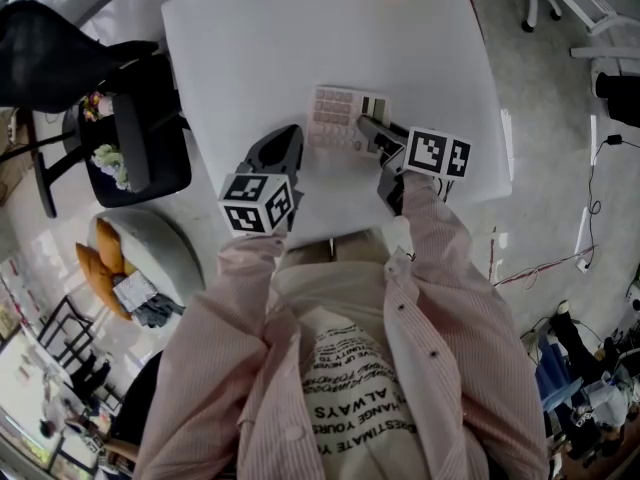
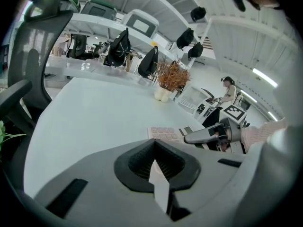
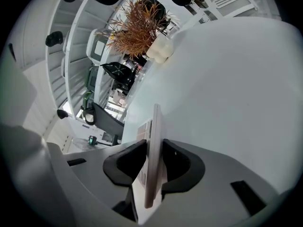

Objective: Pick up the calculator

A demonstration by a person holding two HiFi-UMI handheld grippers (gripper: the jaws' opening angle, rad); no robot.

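My right gripper (image 1: 372,136) is clenched on the right edge of the flat, pale-pink calculator with square keys (image 1: 340,116), which sits toward the near side of the white table top (image 1: 280,38). I judge that pinching the thin edge suits so flat a thing. My left gripper (image 1: 288,140), jaws together on nothing, waits just left of it, out of the way.

The head view looks steeply down on the white table (image 1: 300,48) from its near edge; both gripper views sit low over it, sharing, seemingly, its dried plant (image 2: 173,76).
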